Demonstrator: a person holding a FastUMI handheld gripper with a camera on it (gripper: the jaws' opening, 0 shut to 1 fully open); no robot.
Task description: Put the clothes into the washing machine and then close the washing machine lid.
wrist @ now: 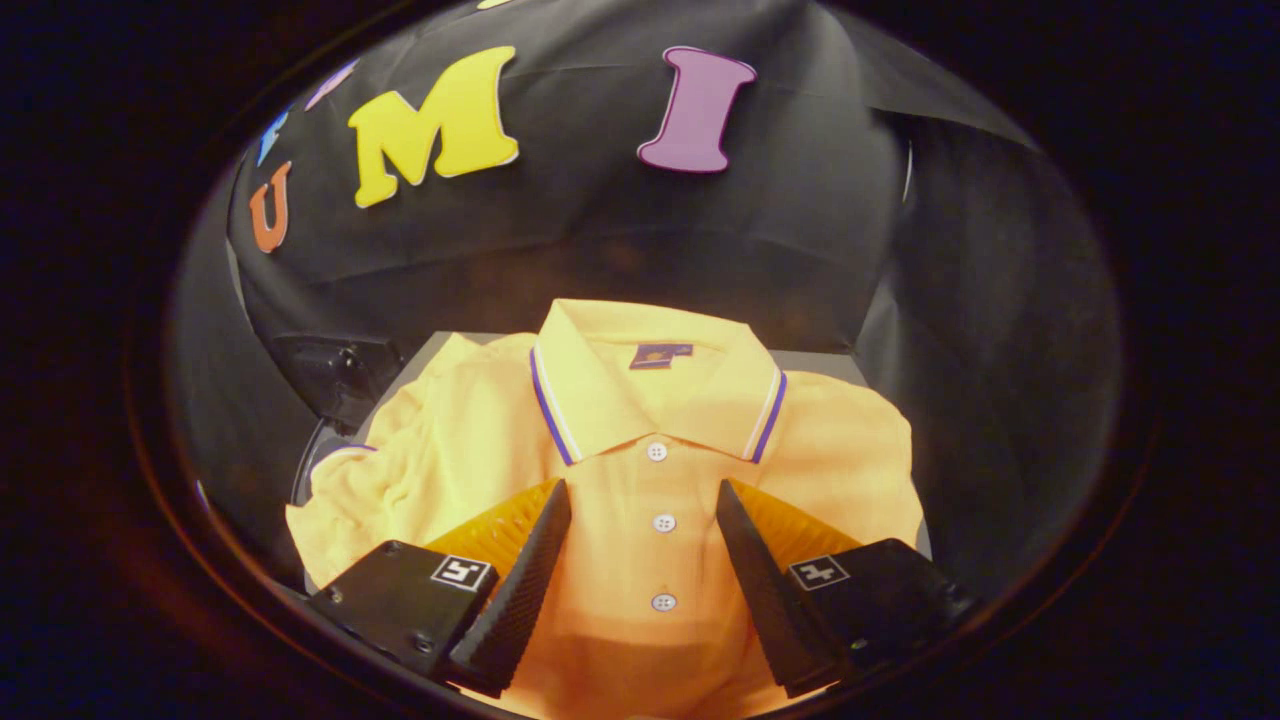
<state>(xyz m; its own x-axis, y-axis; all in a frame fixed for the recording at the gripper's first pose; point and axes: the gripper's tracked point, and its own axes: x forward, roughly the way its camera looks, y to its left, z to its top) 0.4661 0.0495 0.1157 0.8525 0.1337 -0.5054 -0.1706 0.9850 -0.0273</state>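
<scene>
The task is looking barely begun, as a judgement from how things lie: the yellow polo shirt is lying folded in the lower centre of the frame on a grey surface, not inside any machine, so the loading and the lid closing both appear to be left to do.

The gripper is hanging over the shirt with its fingers spread wide, one to each side of the button placket, and nothing is being pinched between them. Whether the tips are touching the cloth cannot be told.

The shirt is showing a soft, finely textured knit, rumpled into loose folds toward the lower left of the frame and lying smoother across the chest. Its collar is standing stiffer, with white and purple striping along the edge and a small dark label inside the neck. Round white buttons are running down the centre.

At the left of the frame, a dark, hard-looking rounded object is sitting beside the shirt; whether it is part of the washing machine cannot be told.
</scene>
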